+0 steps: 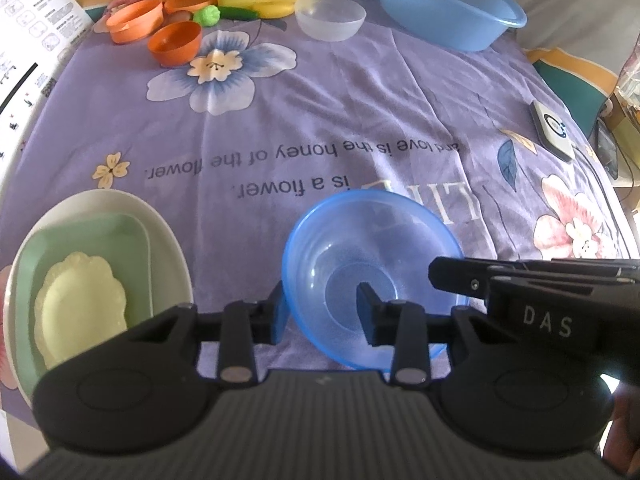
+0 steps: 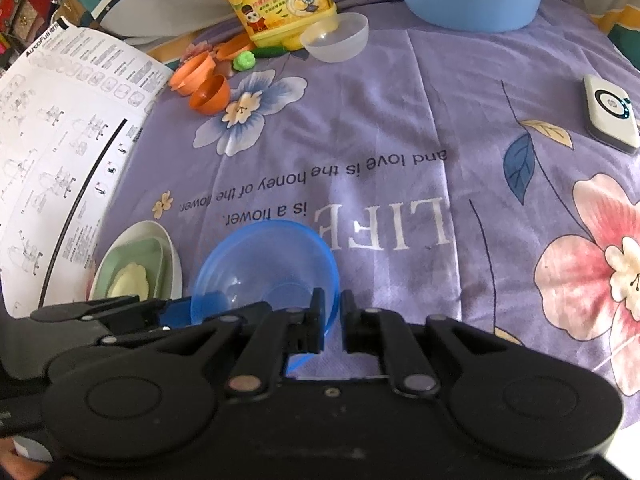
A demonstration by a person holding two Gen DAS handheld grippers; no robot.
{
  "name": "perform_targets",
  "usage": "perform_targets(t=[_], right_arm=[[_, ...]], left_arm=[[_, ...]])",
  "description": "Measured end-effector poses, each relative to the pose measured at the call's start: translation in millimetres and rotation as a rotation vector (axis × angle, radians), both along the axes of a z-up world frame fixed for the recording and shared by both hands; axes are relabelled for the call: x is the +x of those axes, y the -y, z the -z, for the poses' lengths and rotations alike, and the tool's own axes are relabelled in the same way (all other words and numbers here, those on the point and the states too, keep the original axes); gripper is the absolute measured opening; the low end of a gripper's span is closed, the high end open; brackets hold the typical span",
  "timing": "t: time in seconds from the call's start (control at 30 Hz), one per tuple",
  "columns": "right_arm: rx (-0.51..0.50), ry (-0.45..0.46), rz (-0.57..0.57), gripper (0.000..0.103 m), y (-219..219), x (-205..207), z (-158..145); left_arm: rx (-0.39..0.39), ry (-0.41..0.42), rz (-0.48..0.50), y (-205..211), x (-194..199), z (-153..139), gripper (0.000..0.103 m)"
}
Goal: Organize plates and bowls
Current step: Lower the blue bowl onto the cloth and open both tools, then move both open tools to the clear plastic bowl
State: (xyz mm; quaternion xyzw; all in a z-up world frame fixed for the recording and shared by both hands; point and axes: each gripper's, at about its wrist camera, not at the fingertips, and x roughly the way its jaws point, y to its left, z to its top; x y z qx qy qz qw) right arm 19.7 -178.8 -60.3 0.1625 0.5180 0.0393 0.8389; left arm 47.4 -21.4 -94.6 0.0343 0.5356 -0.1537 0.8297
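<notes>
At six o'clock on the bench [image 1: 360, 100], both grippers straddle the blue bowl's [image 1: 372, 248] rim.
Left gripper [image 1: 322, 314] stands apart around the rim; right gripper [image 2: 332, 322] pinches it; next, probably lift toward the stacked plates [image 1: 60, 240].

Both views are wrist-mounted fisheye views, each looking forward and steeply down along its own tongs onto the cloth-covered surface [image 1: 360, 112].

The left wrist view sits close above the translucent blue bowl [image 1: 372, 280], which fills its lower centre. The left tongs [image 1: 322, 314] occupy the bottom edge.

The right wrist view looks from just right of the same bowl [image 2: 266, 272], equally close, with the right tongs [image 2: 332, 320] at its lower centre.

Shared field: the bowl, the nested dishes left of it, the printed lettering beyond it, and the yellow bottle [image 2: 276, 0] and blue basin [image 1: 452, 12] far beyond it. Each view also shows the opposite tongs beside the bowl.
</notes>
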Motion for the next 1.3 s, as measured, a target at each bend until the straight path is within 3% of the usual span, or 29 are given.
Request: perform_targets(t=[0.17,0.27,0.3,0.4,0.47,0.53,0.6,0.87,0.97,1.3], right_arm=[[-0.005,-0.005,-0.001,0.01,-1,2,2],[-0.003,-0.008,0.008,0.016,1,3,3],[-0.003,-0.008,0.013,0.019,2,3,3],[0.0,0.002,0.045,0.045,8,1,1],[-0.011,0.015,0.077,0.077,14,-1,-1],[-0.008,0.037,0.104,0.089,21,-4,-4],[0.014,0.048,0.125,0.096,26,-5,-7],[0.012,0.078,0.14,0.103,24,-10,-16],[0.005,0.093,0.136,0.103,23,-13,-20],[-0.012,0.105,0.127,0.103,25,-19,-23]], left_arm=[[0.009,0.001,0.001,0,1,2,0.038],[0.028,0.015,-0.012,-3,1,2,0.049],[0.039,0.023,-0.022,-4,0,1,0.057],[0.061,0.054,-0.068,-14,0,-6,0.075],[0.059,0.078,-0.1,-22,-1,-14,0.088],[0.05,0.105,-0.128,-32,-2,-23,0.103],[0.027,0.129,-0.144,-40,-5,-30,0.103],[-0.062,0.125,-0.187,-59,-15,-38,0.103],[-0.023,0.164,-0.198,-59,-20,-41,0.103],[0.051,0.146,-0.164,-53,-21,-35,0.103]])
